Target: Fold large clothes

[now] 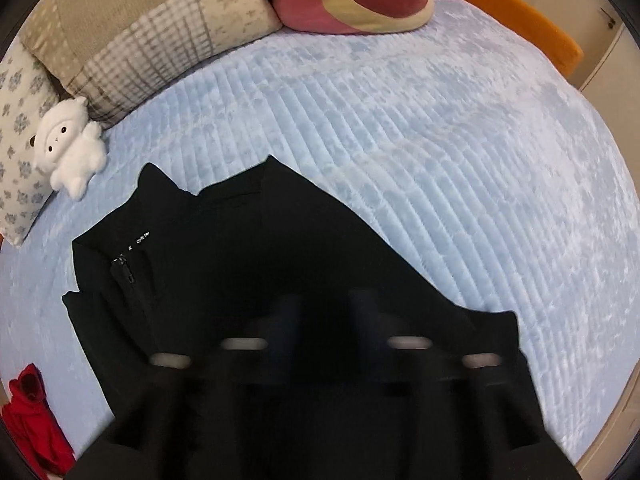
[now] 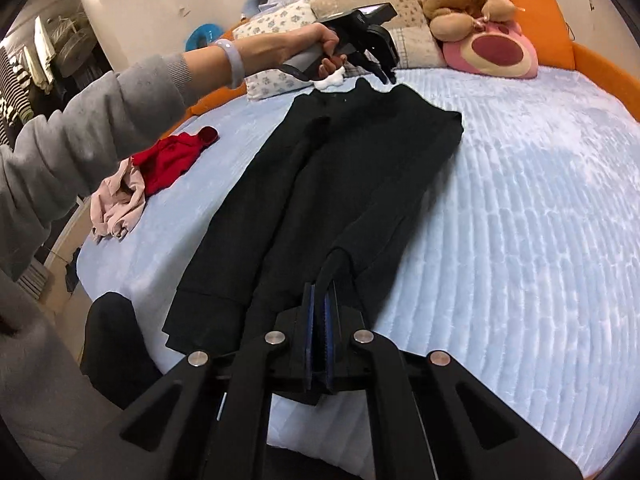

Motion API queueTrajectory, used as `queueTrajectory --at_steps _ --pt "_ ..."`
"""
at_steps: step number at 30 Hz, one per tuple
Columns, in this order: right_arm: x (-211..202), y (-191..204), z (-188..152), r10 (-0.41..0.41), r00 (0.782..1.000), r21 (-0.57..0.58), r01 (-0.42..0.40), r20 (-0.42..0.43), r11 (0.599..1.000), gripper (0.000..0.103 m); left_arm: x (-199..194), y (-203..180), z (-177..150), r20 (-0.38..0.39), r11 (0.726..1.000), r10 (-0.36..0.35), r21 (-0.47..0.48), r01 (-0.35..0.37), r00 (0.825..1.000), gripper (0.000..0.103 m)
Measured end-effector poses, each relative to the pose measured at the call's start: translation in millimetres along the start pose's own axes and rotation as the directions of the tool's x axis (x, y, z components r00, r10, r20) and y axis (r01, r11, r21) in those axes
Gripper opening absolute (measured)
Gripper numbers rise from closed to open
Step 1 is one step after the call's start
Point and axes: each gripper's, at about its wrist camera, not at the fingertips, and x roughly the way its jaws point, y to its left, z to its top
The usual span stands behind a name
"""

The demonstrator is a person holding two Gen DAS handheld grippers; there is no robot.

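A black zip-neck garment (image 1: 240, 260) lies lengthwise on the light blue bedcover (image 1: 400, 140), its collar towards the pillows. In the left wrist view my left gripper (image 1: 326, 312) hovers blurred over the garment's upper part, jaws apart with no cloth between them. The right wrist view shows that same left gripper (image 2: 384, 74) in a hand just above the collar end of the garment (image 2: 340, 160). My right gripper (image 2: 320, 292) is shut on a raised fold of black cloth at the garment's near end, which is pinched between the blue pads (image 2: 310, 320).
Patchwork pillows (image 1: 160, 28), a pink plush (image 1: 360, 0) and a small white plush (image 1: 68, 152) line the head of the bed. A red garment (image 2: 172, 160) and a pink one (image 2: 116, 204) lie at the left edge. An orange bed frame (image 2: 600, 72) rims the mattress. A grey sleeve (image 2: 80, 132) reaches across.
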Motion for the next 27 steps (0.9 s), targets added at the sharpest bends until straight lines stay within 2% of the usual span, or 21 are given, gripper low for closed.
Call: queueTrajectory --at_steps 4,9,11,12,14,15,17,18,21,25,27 --pt "2.9 -8.9 -8.7 -0.021 1.0 0.042 0.022 -0.021 0.999 0.005 17.1 -26.9 10.5 -0.029 1.0 -0.002 0.025 0.002 1.0 0.06" --pt "-0.9 -24.9 -15.4 -0.03 0.999 0.069 0.032 -0.03 0.997 0.005 44.4 -69.1 20.4 -0.077 0.99 0.12 0.085 -0.114 0.99 0.061" --pt "0.3 -32.3 -18.8 -0.026 0.999 0.083 0.029 -0.035 0.996 0.005 56.1 -83.2 20.2 -0.102 0.975 0.198 0.126 -0.185 0.975 0.061" --pt "2.1 -33.4 -20.3 -0.026 0.999 0.085 0.029 -0.039 0.996 0.005 62.7 -91.7 18.6 -0.101 0.955 0.265 0.166 -0.247 0.959 0.061" --pt "6.0 -34.6 -24.0 -0.017 0.999 0.086 0.021 -0.047 0.996 0.005 68.0 -102.9 15.2 -0.081 0.927 0.33 0.219 -0.306 0.94 0.06" --pt "7.1 -35.5 -25.3 -0.007 0.999 0.09 0.012 -0.048 0.996 0.005 68.2 -104.6 14.5 -0.079 0.925 0.333 0.222 -0.309 0.94 0.053" --pt "9.0 -34.0 -26.3 -0.006 0.999 0.088 0.01 -0.049 0.996 0.005 65.0 -102.5 14.5 -0.087 0.933 0.317 0.205 -0.294 0.944 0.032" --pt "8.1 -33.8 -25.7 -0.008 0.999 0.086 0.012 -0.045 0.996 0.005 62.3 -101.0 15.3 -0.085 0.932 0.325 0.201 -0.303 0.942 0.018" --pt "2.0 -29.6 -22.6 -0.01 0.999 0.066 0.012 -0.031 0.998 0.005 47.2 -91.1 18.8 -0.064 0.944 0.299 0.165 -0.285 0.952 0.012" --pt "-10.9 -15.0 -11.9 0.002 1.0 0.005 -0.002 -0.019 1.0 0.005 18.8 -62.6 21.8 -0.045 0.991 0.115 0.074 -0.112 0.992 0.012" --pt "-15.7 -0.1 -4.4 0.017 1.0 -0.049 -0.018 -0.025 0.999 0.005 1.2 -38.2 20.9 -0.016 1.0 -0.016 0.009 0.016 1.0 0.011"
